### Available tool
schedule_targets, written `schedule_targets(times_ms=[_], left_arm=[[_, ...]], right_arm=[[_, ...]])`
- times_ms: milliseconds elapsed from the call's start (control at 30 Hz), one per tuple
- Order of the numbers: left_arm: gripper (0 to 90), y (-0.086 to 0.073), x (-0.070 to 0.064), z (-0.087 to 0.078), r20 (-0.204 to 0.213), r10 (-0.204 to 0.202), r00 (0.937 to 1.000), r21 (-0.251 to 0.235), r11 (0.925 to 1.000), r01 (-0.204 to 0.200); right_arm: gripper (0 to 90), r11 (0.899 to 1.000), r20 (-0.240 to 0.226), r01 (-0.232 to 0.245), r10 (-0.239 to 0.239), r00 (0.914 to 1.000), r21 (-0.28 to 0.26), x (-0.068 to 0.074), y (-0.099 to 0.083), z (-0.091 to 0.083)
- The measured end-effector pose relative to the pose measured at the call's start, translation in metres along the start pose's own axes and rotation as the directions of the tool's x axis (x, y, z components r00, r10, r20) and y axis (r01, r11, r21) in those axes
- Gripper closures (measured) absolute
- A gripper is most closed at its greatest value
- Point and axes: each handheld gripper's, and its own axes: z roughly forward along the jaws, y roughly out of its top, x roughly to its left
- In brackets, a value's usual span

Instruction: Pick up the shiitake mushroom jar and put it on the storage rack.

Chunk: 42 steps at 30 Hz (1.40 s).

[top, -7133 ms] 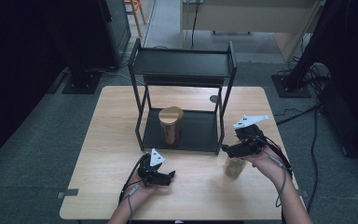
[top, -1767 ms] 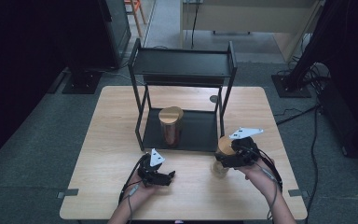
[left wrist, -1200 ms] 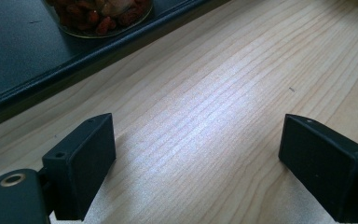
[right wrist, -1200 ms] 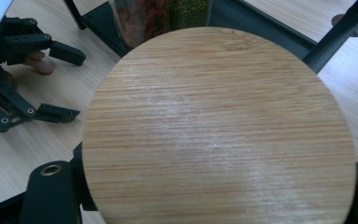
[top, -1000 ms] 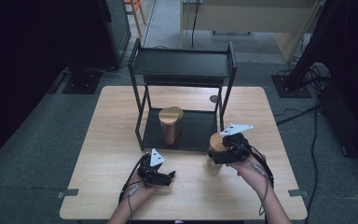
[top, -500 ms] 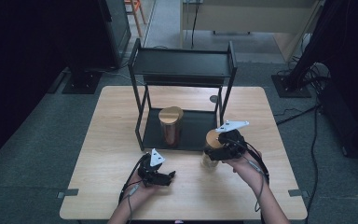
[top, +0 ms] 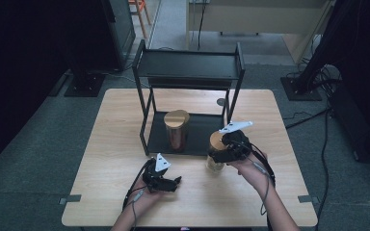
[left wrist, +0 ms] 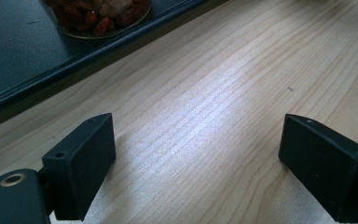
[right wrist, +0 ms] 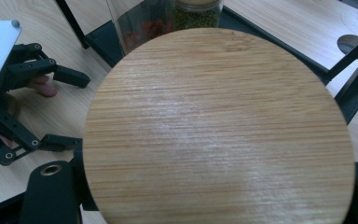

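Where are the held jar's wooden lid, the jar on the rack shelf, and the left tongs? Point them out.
wooden lid (right wrist: 216, 126), right gripper view, middle of its top.
jar on the shelf (top: 176, 131), high view, its side.
left tongs (left wrist: 196, 163), left gripper view, between the jaw tips.

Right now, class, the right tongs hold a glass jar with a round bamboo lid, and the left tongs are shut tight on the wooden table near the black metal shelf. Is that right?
Not quite. The left tongs are open: the left gripper view shows the jaws wide apart with bare wooden table between them. The rest stands: the right tongs hold the glass jar with the round bamboo lid, near the black metal shelf.
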Motion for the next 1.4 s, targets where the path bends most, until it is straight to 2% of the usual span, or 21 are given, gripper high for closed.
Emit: schedule_targets(times_ms=[700, 1400], left_arm=[[11.1, 0.000, 0.000, 0.000, 0.003, 0.002, 1.0000, 0.001, 1.0000, -0.002], [11.2, 0.000, 0.000, 0.000, 0.006, 0.005, 1.0000, 0.001, 1.0000, -0.005]], right_arm=[[24.8, 1.000, -0.008, -0.004, 0.004, 1.0000, -0.004, 0.001, 0.012, 0.008], [24.8, 1.000, -0.002, 0.012, -0.012, 0.9999, -0.001, 0.003, 0.025, 0.020]])
